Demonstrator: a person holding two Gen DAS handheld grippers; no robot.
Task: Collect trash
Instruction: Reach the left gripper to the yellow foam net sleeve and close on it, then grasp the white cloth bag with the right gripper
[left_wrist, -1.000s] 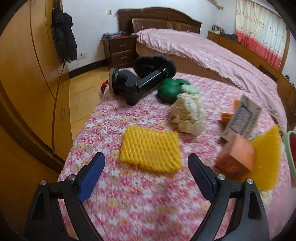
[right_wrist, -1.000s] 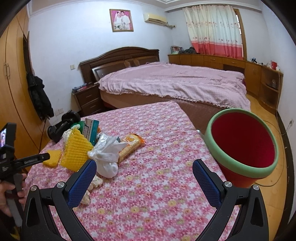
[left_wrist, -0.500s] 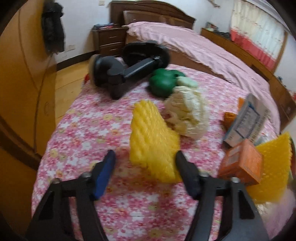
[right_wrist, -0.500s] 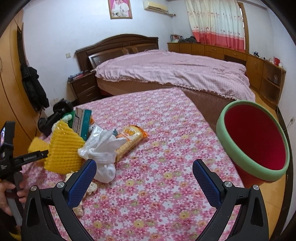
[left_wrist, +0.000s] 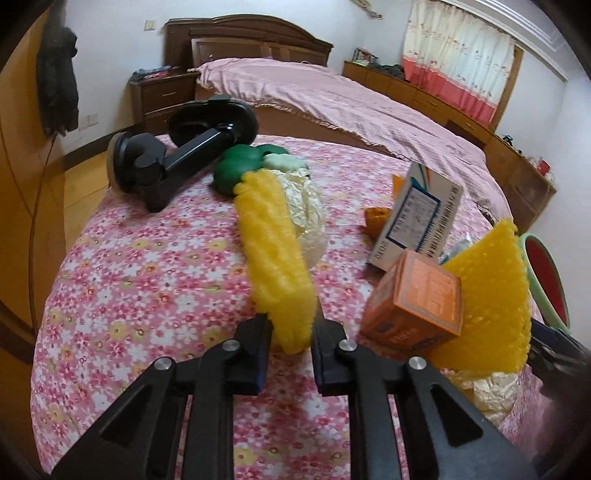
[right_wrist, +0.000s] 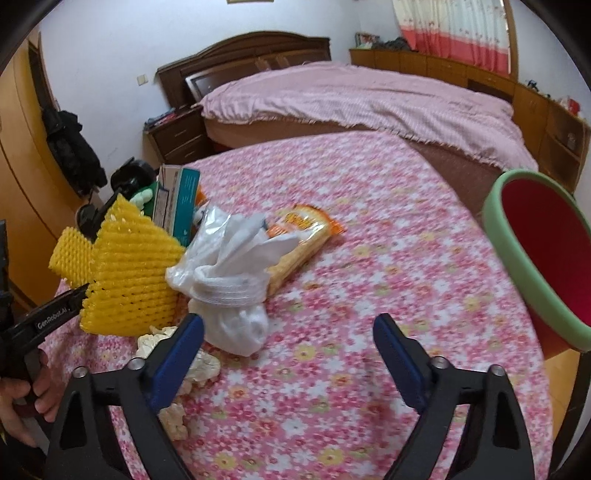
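My left gripper (left_wrist: 290, 338) is shut on a yellow foam net (left_wrist: 275, 258) and holds it on edge above the flowered table (left_wrist: 147, 277). It also shows in the right wrist view (right_wrist: 72, 254), behind a second yellow foam net (right_wrist: 129, 273). My right gripper (right_wrist: 288, 354) is open and empty, low over the table, just right of a white plastic bag bundle (right_wrist: 236, 280). A snack packet (right_wrist: 299, 240) lies behind the bundle. The red bin with a green rim (right_wrist: 546, 258) stands at the table's right edge.
An orange box (left_wrist: 417, 299), a white and blue carton (left_wrist: 417, 218), crumpled paper (left_wrist: 306, 210), a green object (left_wrist: 236, 166) and a black device (left_wrist: 177, 155) lie on the table. More crumpled paper (right_wrist: 177, 369) lies near my right gripper. A bed (right_wrist: 369, 99) is behind.
My left gripper has closed on the flat yellow foam net and lifted it on edge. My right gripper has moved lower and closer to the white bag bundle, still open.
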